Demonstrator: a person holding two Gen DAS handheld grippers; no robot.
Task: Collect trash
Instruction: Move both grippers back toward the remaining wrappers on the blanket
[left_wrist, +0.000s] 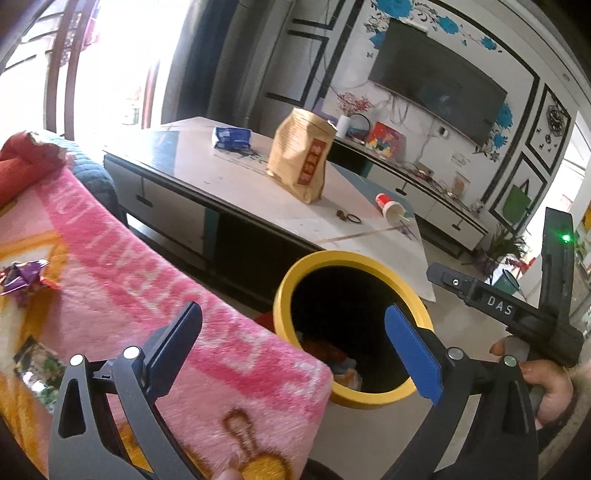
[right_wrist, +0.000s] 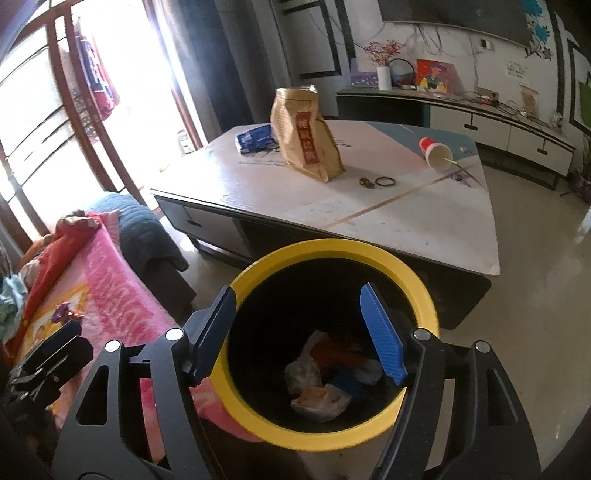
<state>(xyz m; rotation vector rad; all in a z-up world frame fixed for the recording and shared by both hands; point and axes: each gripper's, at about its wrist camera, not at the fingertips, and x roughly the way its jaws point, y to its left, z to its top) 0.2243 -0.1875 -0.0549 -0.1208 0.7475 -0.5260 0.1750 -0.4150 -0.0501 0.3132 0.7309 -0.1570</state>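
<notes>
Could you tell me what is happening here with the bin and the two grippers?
A person is collecting trash with two handheld grippers. Both the left gripper and right gripper hover open and empty above the yellow-rimmed bin, which holds crumpled wrappers. A paper bag and tipped cup remain on the table.

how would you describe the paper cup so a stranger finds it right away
Start at the low coffee table beyond the yellow-rimmed bin. Near its far right corner lies the paper cup, tipped on its side. It alone is red-and-white, unlike the upright brown paper bag.
</notes>
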